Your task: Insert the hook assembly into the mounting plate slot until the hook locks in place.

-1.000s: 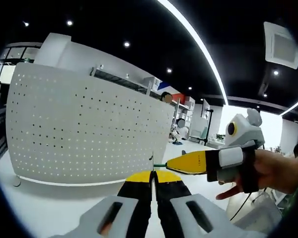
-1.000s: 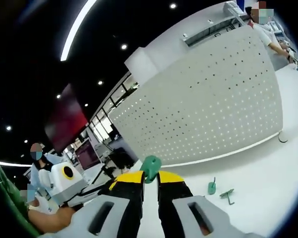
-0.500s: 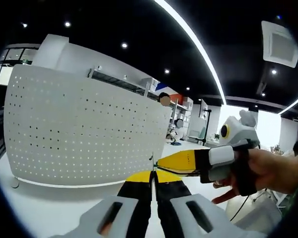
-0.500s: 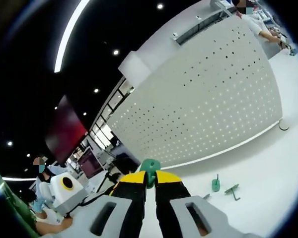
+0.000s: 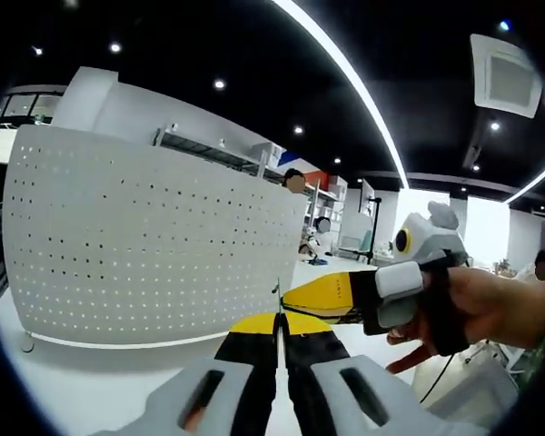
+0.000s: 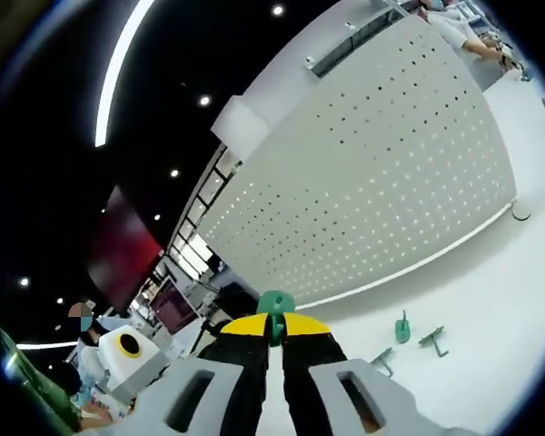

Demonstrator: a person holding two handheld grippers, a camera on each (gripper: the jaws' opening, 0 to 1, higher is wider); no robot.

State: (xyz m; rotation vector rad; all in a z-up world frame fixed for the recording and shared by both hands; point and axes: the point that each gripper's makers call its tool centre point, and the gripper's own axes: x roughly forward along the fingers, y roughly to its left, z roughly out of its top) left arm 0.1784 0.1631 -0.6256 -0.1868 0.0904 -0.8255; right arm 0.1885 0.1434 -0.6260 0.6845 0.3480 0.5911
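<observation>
The white pegboard [image 5: 154, 245] stood upright on the white tabletop [image 6: 472, 309], its curved face taking most of your room ahead; in the right gripper view its lower edge ran along the tabletop, with bare surface between that edge and your tools. One board, and three loose green hooks [image 6: 402, 329] lying near each other on that bare stretch, well short of the board's foot.

Your right tool [image 6: 273, 329] had its jaws nearly together, pinching a fourth green hook [image 6: 275, 304] at the tips, held off the board. Your left tool [image 5: 279, 320] was closed tight on a thin metal pin [image 5: 278, 295] standing up from its tips. In the left gripper view your right hand [image 5: 490, 304] reached in from the right, its tool's yellow tip just beside that pin.
</observation>
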